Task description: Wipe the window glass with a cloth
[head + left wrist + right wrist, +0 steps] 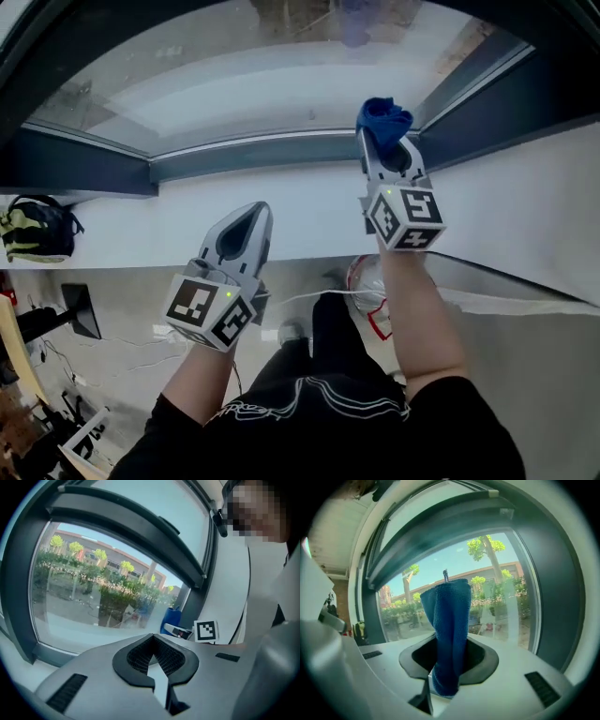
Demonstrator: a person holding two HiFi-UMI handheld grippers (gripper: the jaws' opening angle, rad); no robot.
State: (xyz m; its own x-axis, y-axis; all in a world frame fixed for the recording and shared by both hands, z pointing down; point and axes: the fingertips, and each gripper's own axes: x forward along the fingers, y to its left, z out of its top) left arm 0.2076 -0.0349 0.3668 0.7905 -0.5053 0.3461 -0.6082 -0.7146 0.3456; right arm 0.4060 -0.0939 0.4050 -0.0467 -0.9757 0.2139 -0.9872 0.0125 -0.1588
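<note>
Right gripper clamping blue cloth, holding it near window glass lower edge; left gripper jaws pressing together, gripping nothing.

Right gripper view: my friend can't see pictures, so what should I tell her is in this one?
The right claw is shut on a blue cloth, which sticks up in front of the window glass. Through the glass are green trees and a long building, with the dark window frame curving around.
</note>
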